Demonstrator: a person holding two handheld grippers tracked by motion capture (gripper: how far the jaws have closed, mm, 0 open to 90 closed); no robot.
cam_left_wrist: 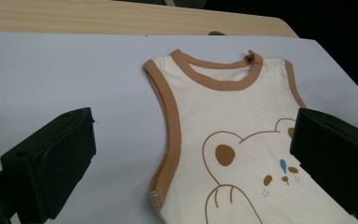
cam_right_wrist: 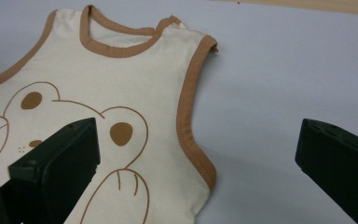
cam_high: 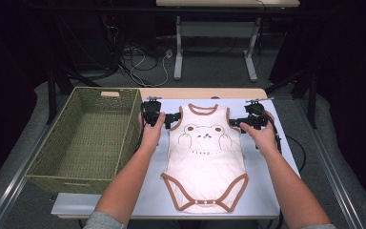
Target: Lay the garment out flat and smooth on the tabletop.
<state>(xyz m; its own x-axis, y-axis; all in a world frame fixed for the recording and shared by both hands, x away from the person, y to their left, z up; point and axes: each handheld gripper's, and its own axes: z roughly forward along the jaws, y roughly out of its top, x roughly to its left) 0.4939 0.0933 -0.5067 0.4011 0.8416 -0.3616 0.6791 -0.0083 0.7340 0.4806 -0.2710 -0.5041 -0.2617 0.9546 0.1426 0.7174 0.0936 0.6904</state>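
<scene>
With both sets of jaws apart, lower the left gripper (cam_high: 171, 118) and right gripper (cam_high: 234, 123) evenly onto the bodysuit's (cam_high: 205, 152) brown armhole edges before pinching.

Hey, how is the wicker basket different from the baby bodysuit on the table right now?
The wicker basket is a stiff, olive-green woven box with raised walls; the baby bodysuit is soft cream cloth with brown trim, spread flat. The basket sits at the table's left edge, away from both grippers; the bodysuit lies in the middle, between the left gripper and right gripper. Both rest on the table.
</scene>
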